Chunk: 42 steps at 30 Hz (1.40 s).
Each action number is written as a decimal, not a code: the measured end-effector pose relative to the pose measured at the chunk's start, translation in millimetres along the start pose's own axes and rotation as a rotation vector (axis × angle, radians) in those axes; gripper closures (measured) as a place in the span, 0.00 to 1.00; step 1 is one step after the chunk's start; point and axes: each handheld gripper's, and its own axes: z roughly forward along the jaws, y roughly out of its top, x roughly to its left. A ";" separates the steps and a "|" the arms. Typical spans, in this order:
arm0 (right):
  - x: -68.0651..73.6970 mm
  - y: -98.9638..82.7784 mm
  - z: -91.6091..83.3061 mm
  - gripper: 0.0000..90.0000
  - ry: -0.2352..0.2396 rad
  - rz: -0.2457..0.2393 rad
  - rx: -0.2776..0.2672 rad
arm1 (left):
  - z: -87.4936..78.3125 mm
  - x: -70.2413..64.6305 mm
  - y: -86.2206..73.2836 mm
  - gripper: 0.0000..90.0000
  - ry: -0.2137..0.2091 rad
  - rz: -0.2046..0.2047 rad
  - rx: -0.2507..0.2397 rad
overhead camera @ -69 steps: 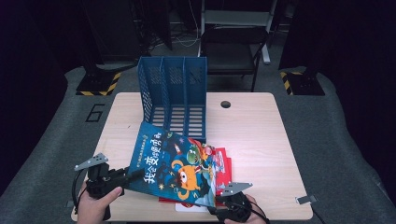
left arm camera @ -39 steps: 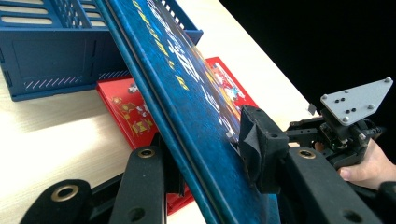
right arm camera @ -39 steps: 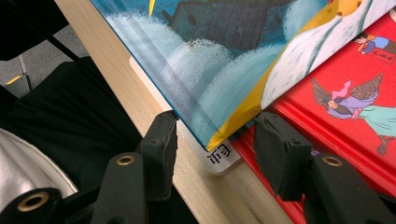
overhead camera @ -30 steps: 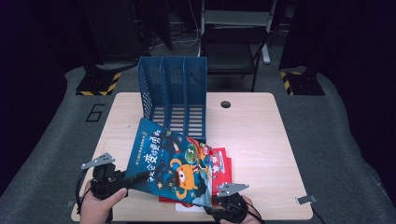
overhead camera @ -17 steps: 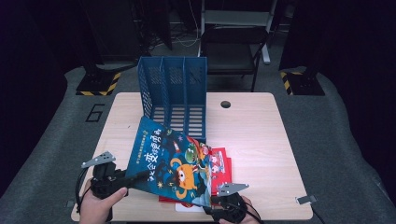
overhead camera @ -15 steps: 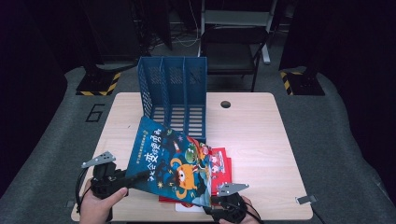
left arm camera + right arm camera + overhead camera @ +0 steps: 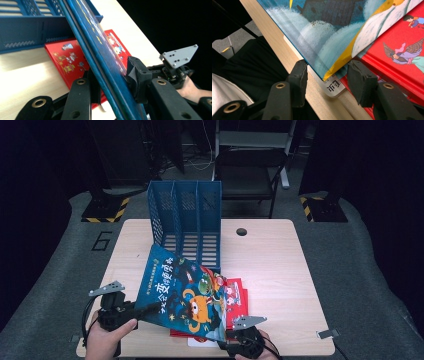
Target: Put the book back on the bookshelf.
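gripping the blue picture book (image 7: 187, 297) by its left edge, the left claw (image 7: 112, 82) tilts it up off the red books (image 7: 239, 292) on the desk (image 7: 280, 265), apparently bound for the blue file rack (image 7: 187, 227). the right claw (image 7: 327, 75) stands part-open around the book's lower corner, seemingly steadying it.

The blue book (image 7: 100, 47) has a glossy cover, as does the red book (image 7: 67, 62). The rack (image 7: 185, 220) is perforated blue plastic; the table (image 7: 270, 265) is pale matt wood.

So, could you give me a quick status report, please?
Left gripper clamps tilted blue picture book. Right gripper open at its corner. Red books beneath.
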 end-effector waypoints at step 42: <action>0.9 -0.9 1.3 0.59 -0.001 0.002 -0.013 | 18.1 -0.6 5.6 0.77 0.028 -0.013 0.012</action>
